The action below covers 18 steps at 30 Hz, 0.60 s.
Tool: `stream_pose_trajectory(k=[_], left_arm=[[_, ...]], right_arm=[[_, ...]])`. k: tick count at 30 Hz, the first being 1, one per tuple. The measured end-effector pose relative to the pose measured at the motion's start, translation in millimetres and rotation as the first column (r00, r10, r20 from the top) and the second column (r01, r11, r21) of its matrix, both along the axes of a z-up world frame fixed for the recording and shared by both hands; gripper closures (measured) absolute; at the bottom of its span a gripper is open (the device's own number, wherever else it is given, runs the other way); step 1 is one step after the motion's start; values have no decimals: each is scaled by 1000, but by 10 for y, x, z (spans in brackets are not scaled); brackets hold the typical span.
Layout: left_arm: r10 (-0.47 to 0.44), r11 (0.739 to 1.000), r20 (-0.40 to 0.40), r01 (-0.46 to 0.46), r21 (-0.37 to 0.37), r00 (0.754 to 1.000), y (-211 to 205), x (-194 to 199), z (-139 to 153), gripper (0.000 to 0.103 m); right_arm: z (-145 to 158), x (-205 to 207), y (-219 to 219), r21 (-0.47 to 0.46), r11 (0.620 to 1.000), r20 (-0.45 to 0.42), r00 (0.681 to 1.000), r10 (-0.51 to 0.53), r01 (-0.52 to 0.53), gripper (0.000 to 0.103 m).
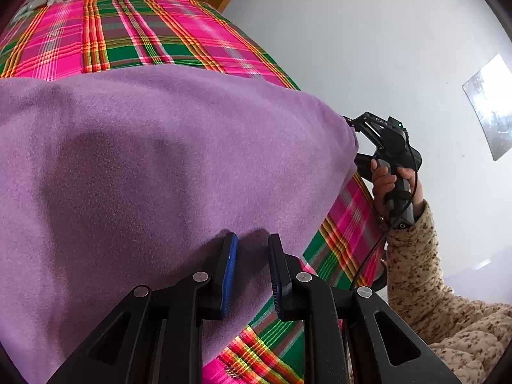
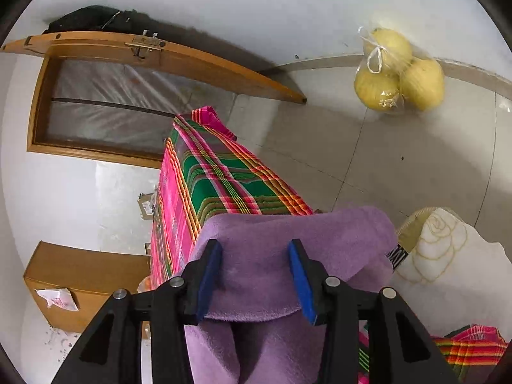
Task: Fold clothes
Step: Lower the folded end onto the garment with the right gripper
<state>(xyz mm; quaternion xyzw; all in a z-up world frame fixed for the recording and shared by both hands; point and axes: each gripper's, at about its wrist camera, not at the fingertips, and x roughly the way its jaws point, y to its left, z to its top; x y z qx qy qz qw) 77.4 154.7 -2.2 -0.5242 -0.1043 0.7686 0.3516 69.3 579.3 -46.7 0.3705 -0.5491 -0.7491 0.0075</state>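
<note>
Purple cloth (image 1: 144, 166) spread on plaid bench (image 1: 134, 35). Left tool (image 1: 252, 272) slightly open, empty, over near edge. Right tool (image 2: 254, 275) wide open astride folded right-hand corner, gripping nothing. Long axis between tools; right nearer.

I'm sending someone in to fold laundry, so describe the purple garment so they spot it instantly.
Find the table under the pink and green plaid cloth. The purple fleece garment is draped over its near end. It is the only plain, fuzzy, single-colour fabric there.
</note>
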Motion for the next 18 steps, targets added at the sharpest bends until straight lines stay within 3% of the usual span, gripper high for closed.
stream_pose_trajectory(k=[6,8,15,18], left_arm=[[6,1000,-6,-6,-12,1000,18,30,10,83],[7,1000,-9,-7,-14,1000,30,31,9,83],[28,1000,5,-28,0,1000,-10,29,1,83],[33,999,11,-33,3,999,-21,32,-1,83]], right_arm=[[127,-11,-47,66,997,-41,999,30,-27,84],[183,-13,-60,92,995,-48,998,34,-30,88],[536,128,20,120,992,-173,985,-15,36,90],[761,223,71,175,982,-215,976,-32,70,90]])
